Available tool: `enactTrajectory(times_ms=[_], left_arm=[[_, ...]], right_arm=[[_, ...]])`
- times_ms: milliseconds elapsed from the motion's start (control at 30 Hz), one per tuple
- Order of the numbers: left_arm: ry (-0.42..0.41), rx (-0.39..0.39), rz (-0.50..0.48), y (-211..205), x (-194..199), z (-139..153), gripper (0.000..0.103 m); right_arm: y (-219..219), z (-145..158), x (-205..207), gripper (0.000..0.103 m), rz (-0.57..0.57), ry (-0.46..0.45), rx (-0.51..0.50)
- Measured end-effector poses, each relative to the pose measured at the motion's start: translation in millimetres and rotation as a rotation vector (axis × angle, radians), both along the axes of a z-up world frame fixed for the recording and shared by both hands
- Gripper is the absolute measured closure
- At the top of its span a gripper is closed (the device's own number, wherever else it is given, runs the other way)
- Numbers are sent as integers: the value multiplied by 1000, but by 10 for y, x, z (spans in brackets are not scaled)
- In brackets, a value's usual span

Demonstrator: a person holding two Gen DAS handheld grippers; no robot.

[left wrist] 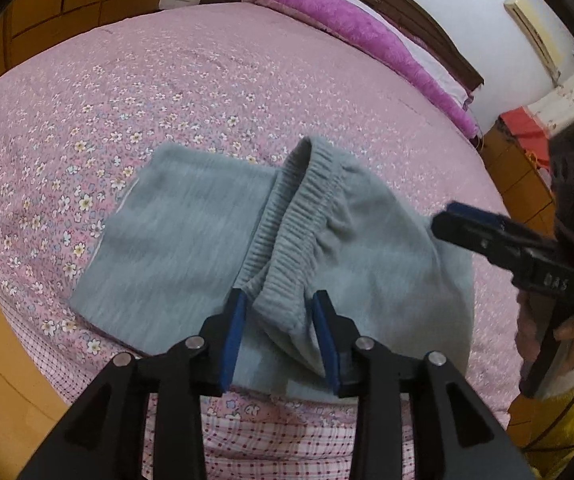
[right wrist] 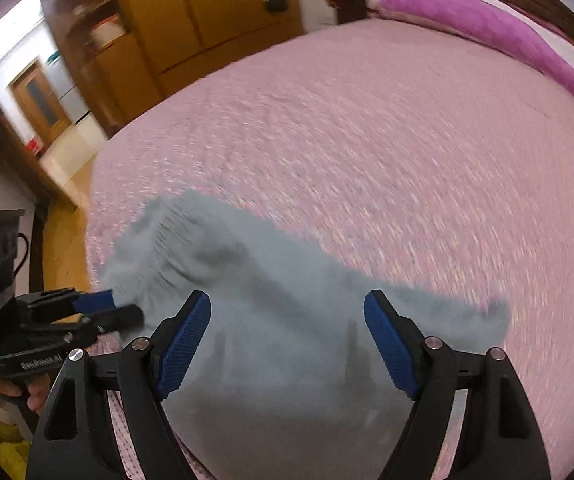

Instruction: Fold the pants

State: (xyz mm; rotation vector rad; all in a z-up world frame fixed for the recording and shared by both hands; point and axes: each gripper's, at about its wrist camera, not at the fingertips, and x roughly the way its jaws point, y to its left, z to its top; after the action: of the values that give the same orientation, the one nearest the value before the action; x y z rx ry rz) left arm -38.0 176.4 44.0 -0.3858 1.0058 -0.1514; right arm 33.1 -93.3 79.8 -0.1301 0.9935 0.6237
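Note:
Grey pants (left wrist: pixel 191 248) lie folded on the pink flowered bedspread (left wrist: pixel 167 80), with the ribbed waistband (left wrist: pixel 287 216) turned up in a ridge across the middle. My left gripper (left wrist: pixel 281 312) straddles the near end of that waistband. Its blue pads (left wrist: pixel 233 340) stand a little apart from the cloth, so it is open. In the right wrist view the left gripper (right wrist: pixel 123 308) reaches the blurred pants (right wrist: pixel 287 272) from the left. My right gripper (right wrist: pixel 287 296) hovers wide open above the pants with nothing between its fingers. It enters the left wrist view as the right gripper (left wrist: pixel 447 222) over the pants' right side.
A purple blanket (left wrist: pixel 367 28) lies along the wooden headboard. A wardrobe (right wrist: pixel 207 12) stands beyond the bed's far side, and a wooden cabinet (left wrist: pixel 519 184) at its right. The bed's near edge shows a checked sheet (left wrist: pixel 287 440). A hand with a yellow sleeve (right wrist: pixel 7 396) holds the left gripper.

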Motion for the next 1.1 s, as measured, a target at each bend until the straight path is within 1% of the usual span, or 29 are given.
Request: enactTrajectory(times_ms=[67, 100, 167, 200, 233, 300, 333, 433, 533, 600, 667, 733, 767, 800, 833, 933, 1000, 1100], left_arm=[[-15, -11, 3, 28, -12, 18, 65], [-22, -8, 1, 40, -37, 17, 60], [-27, 28, -1, 31, -14, 5, 57], [-14, 57, 1, 22, 18, -38, 57], [6, 67, 2, 14, 48, -91, 57], [28, 43, -1, -7, 103, -166, 57], [20, 23, -2, -10, 102, -186, 57], [-1, 31, -18, -32, 113, -223, 57], [-1, 5, -6, -34, 132, -273, 57], [0, -12, 1, -5, 140, -289, 60], [-2, -16, 3, -4, 138, -282, 62], [-6, -11, 4, -11, 138, -278, 64], [-6, -10, 4, -13, 136, -279, 67], [-8, -10, 4, -25, 134, -268, 70], [-12, -10, 2, -39, 133, -253, 72], [-31, 6, -2, -110, 167, -193, 76], [-52, 10, -6, -122, 114, -159, 77], [-98, 16, -17, -138, 53, -29, 78]], right_arm=[[143, 31, 79, 28, 52, -14, -13], [196, 23, 137, 28, 69, -19, -21], [326, -12, 221, 28, 112, -19, -37], [379, -35, 249, 28, 129, -16, -45], [416, -63, 256, 28, 144, -15, -55], [511, -149, 277, 29, 184, -17, -88], [568, -189, 286, 30, 205, -21, -110], [647, -316, 328, 33, 238, -15, -145], [668, -464, 380, 36, 247, 16, -140], [666, -530, 427, 37, 240, 32, -113], [656, -548, 451, 44, 239, 37, -67], [636, -536, 446, 61, 242, 37, -36], [617, -512, 434, 66, 242, 31, -21], [614, -493, 423, 75, 242, 26, -13], [598, -463, 389, 83, 241, 16, -7], [570, -393, 283, 93, 234, -37, 5], [536, -350, 232, 96, 223, -62, 16], [480, -259, 181, 97, 198, -91, 53]])
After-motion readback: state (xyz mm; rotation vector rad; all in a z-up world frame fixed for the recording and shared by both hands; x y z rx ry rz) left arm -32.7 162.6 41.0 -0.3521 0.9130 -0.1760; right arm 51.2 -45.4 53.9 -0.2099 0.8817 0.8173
